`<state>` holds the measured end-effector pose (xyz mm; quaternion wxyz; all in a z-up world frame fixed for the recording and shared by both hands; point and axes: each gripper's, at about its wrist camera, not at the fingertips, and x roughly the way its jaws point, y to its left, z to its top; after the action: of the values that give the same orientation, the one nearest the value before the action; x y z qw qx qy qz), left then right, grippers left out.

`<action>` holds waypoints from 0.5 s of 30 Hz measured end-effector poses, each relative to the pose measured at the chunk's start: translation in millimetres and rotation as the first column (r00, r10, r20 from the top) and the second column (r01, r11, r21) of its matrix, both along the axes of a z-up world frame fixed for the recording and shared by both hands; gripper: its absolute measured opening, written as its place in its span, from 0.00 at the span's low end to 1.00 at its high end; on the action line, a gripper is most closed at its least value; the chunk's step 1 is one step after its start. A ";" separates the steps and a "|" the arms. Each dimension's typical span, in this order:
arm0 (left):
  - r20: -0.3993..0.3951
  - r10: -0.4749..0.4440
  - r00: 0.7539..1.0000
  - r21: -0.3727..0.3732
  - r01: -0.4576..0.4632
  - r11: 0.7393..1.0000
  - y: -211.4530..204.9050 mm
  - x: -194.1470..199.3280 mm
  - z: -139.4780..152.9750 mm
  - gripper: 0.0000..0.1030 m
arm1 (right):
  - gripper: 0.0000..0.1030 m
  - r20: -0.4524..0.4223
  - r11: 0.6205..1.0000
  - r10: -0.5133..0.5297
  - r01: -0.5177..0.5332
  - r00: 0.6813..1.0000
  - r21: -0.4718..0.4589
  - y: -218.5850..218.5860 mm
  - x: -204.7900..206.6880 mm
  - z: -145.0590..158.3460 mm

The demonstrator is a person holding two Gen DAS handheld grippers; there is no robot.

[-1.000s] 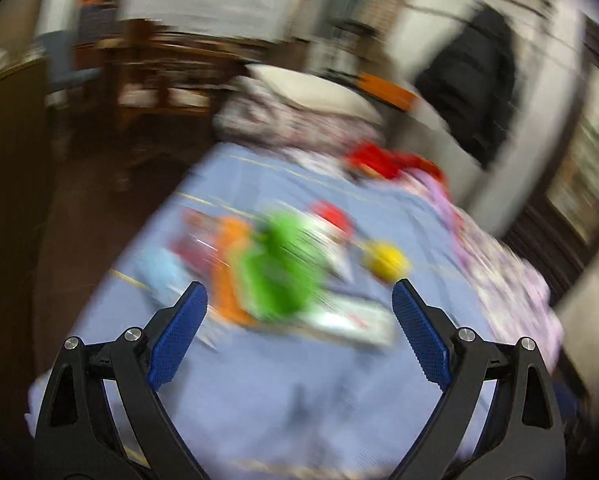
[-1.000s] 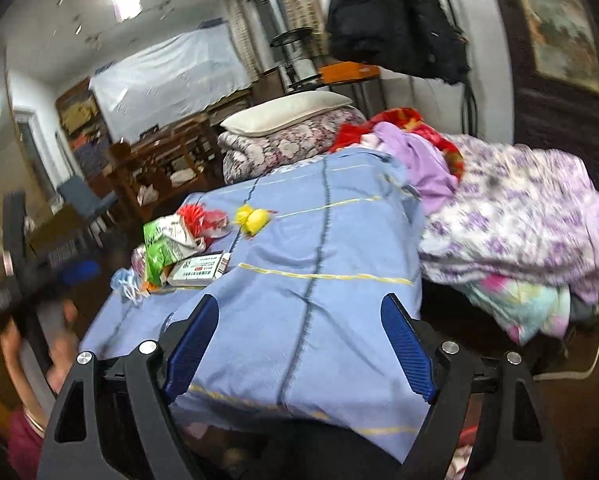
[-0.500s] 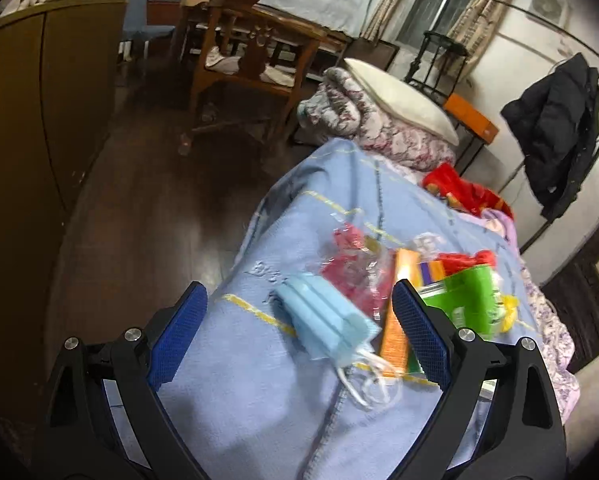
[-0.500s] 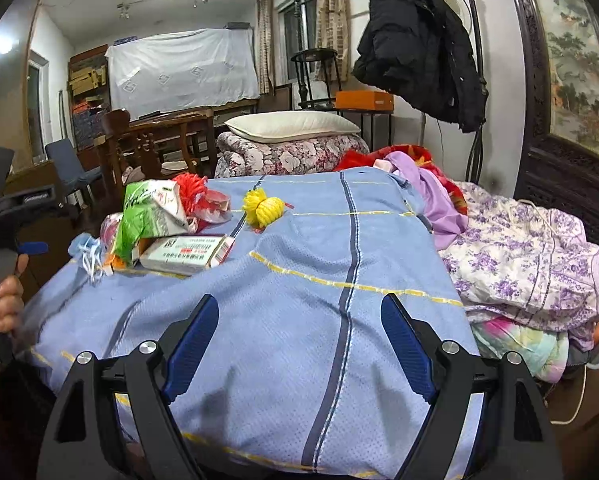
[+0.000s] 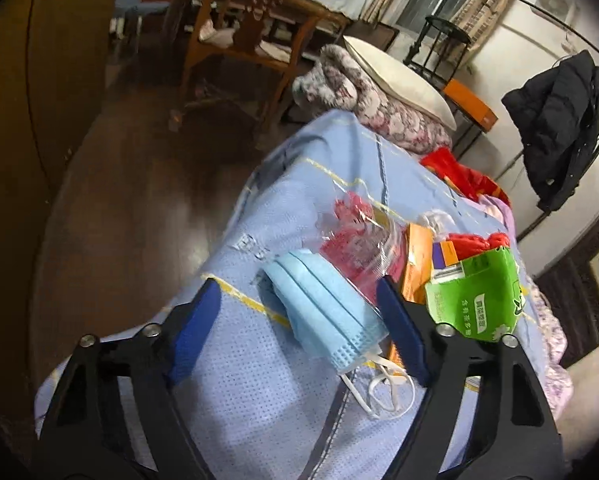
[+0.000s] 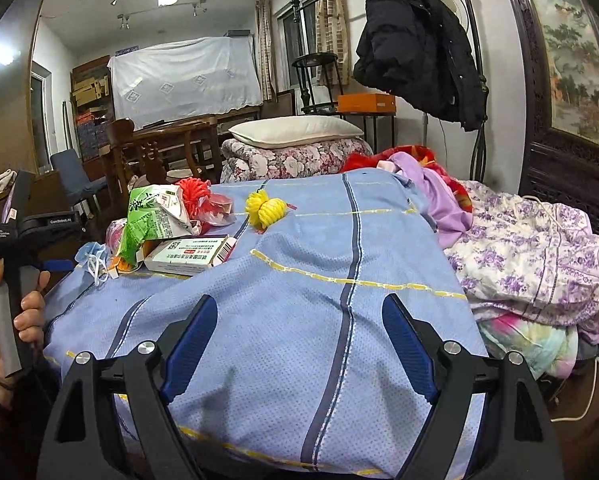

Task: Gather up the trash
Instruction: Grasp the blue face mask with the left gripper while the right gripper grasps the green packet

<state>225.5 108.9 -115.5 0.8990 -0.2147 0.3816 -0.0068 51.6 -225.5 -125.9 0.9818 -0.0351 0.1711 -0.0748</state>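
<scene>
A pile of trash lies on the blue bed sheet (image 6: pixel 339 320). In it are a light blue face mask (image 5: pixel 319 304), a clear bag with red contents (image 5: pixel 359 236), an orange packet (image 5: pixel 417 256), a green tissue pack (image 5: pixel 475 296) and a white medicine box (image 6: pixel 191 254). My left gripper (image 5: pixel 297 292) points down at the mask. Its jaws are closing with the mask between them, and the left pad still stands apart from it. The right wrist view shows the mask (image 6: pixel 89 250) beside a hand holding that gripper. My right gripper (image 6: pixel 299 308) hangs open over bare sheet, nothing between its fingers.
A yellow yarn ball (image 6: pixel 265 208) and a red one (image 6: pixel 193 194) lie behind the pile. Purple floral bedding (image 6: pixel 539 248) is heaped at the right. A folded quilt with a pillow (image 6: pixel 295 132) sits at the bed's far end. Dark floor (image 5: pixel 131 208) and a wooden chair (image 5: pixel 235 40) lie left of the bed.
The left gripper swung down to the bed's edge over the mask, and its jaws have narrowed around it. The right gripper sank a little, then held still.
</scene>
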 end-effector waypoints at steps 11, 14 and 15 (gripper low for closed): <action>0.044 -0.140 0.989 -0.025 0.142 0.990 -20.1 -8.4 9.2 0.37 | 0.81 -0.024 0.999 -0.004 0.005 1.000 0.031 -4.9 4.8 -2.3; 0.103 -0.181 0.978 -0.026 0.185 0.982 -28.1 -17.7 20.3 0.35 | 0.81 -0.032 0.999 -0.006 0.007 0.999 0.040 -6.4 6.5 -3.0; 0.120 -0.194 0.974 -0.028 0.199 0.980 -30.9 -19.6 23.1 0.35 | 0.81 -0.034 0.999 -0.007 0.008 0.999 0.044 -7.1 7.1 -3.4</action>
<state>205.9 77.9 -92.4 0.9102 -0.1932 0.3475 -0.1161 58.7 -232.6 -129.3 0.9790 -0.0141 0.1896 -0.0739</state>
